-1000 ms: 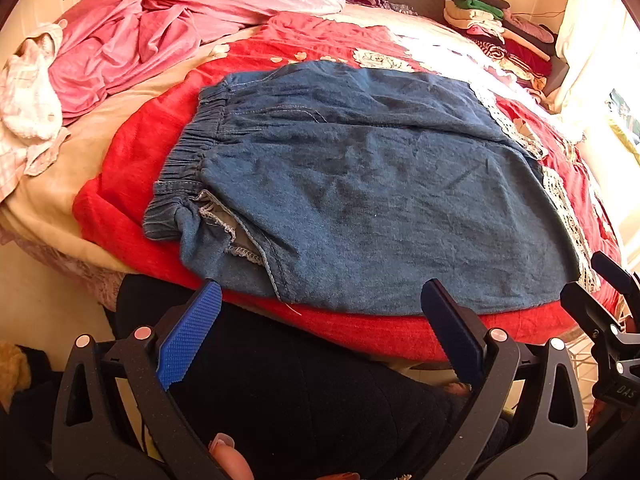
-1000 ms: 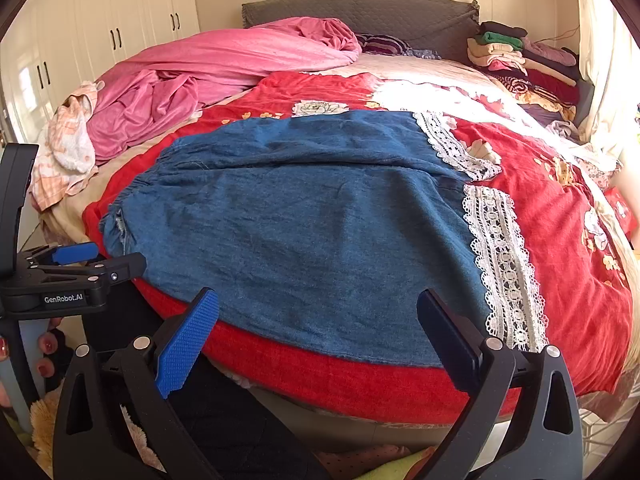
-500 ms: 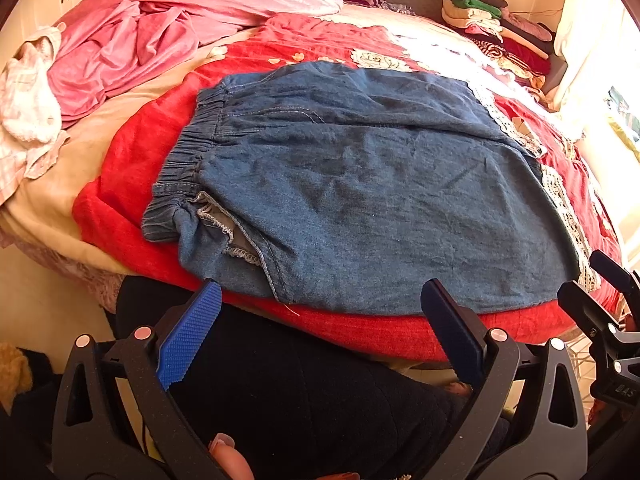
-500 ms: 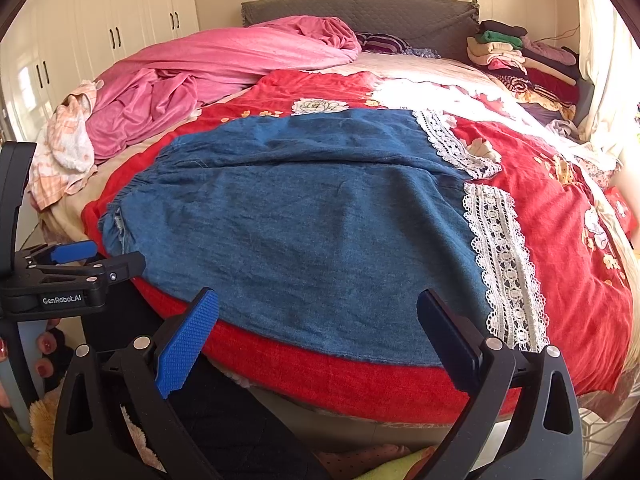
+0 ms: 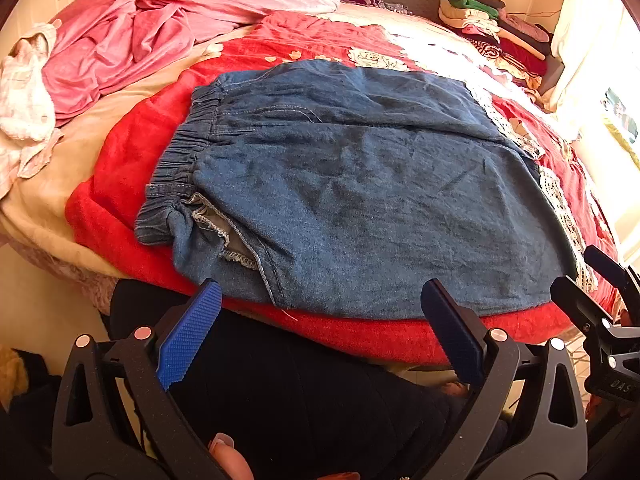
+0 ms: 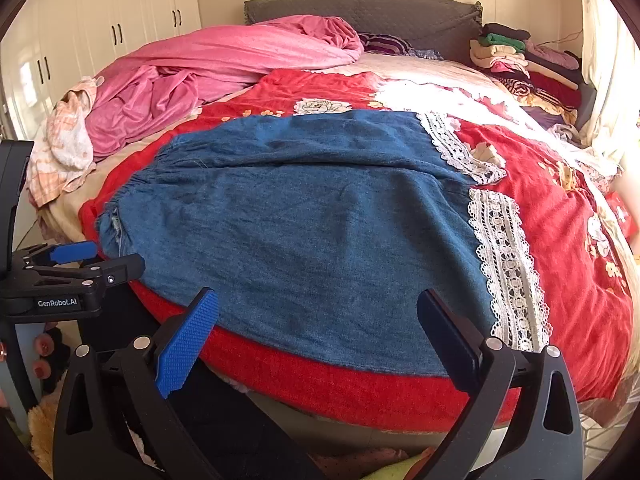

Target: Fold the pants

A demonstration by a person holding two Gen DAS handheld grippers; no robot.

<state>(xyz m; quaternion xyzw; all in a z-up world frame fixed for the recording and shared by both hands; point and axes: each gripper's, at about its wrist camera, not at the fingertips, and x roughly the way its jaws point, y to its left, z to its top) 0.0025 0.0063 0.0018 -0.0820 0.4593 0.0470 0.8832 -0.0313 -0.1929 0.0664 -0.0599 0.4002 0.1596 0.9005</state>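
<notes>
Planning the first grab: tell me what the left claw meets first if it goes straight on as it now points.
Most likely the near edge of the denim pants, lying flat on the red blanket. The left claw is open and short of the bed edge; depth is unclear, so it might graze the blanket first.

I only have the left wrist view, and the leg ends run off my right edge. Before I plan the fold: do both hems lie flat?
Observer: Yes. In the right wrist view both white lace cuffs of the denim pants lie flat on the red blanket, one beyond the other.
Operator: Is the right gripper holding anything?
Observer: No. The right gripper is open, jaws wide apart at the pants' near edge, with nothing between them.
Operator: And mine, seen from the side?
Observer: The left gripper is open too, by the waistband end, with nothing between its jaws.
</notes>
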